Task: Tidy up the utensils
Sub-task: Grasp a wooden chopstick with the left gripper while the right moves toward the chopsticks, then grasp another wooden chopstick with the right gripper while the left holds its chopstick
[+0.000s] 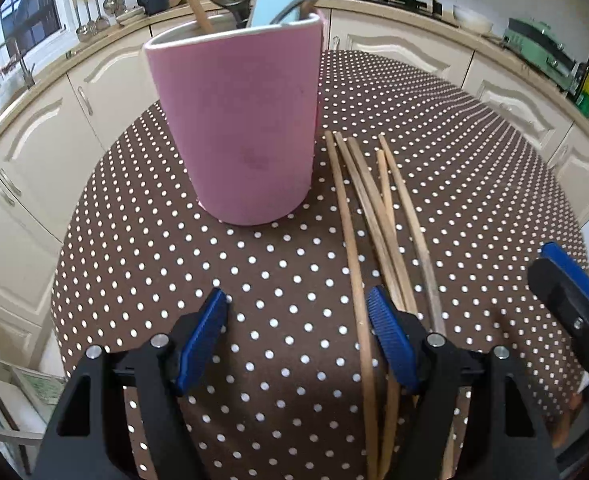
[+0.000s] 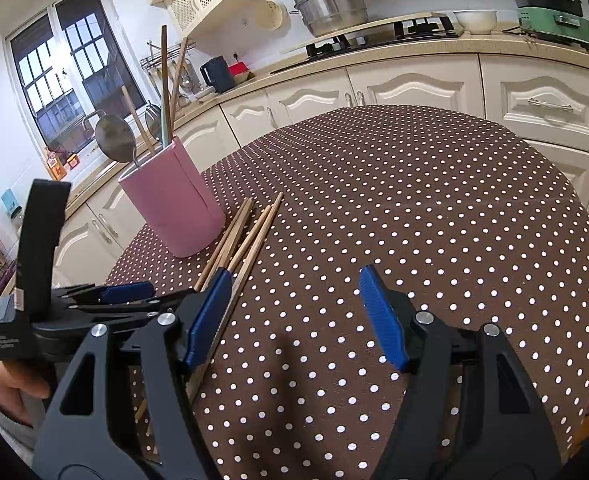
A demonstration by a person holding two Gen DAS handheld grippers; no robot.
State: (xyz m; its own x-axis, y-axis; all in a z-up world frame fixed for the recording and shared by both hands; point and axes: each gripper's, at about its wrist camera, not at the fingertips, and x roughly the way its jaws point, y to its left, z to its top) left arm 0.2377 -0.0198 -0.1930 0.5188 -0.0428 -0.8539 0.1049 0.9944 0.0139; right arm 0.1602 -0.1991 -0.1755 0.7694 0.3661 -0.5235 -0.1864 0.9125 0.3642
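Chopsticks [image 1: 378, 216]: a loose bundle of thin wooden sticks, lying flat on the dotted tablecloth [image 1: 254, 280], centre-right of the left wrist view, tips fanned toward the pink holder [image 1: 234, 120], just beside its base. In the right wrist view the same sticks are seen left of centre, running down under the near blue pad.

Handling, judged: light, stiff, smooth, round-ish, so likely to roll or scissor when pinched. No fragility expected. Low profile on soft cloth, so pads must be brought right down to the fabric. Best taken near mid-length, or toward the thick ends where the sticks lie closest together; several are crossed, so one or two at a time is safer.

Left gripper [image 1: 298, 312]: jaws spread wide, nothing pressed; one stick is seen between the pads, the others pass under the right pad.
Right gripper [image 2: 294, 292]: jaws apart, nothing held, only cloth between the pads.

The holder, upper centre of the left view, is already loaded with a ladle, spatula and wooden handles; space is tight.
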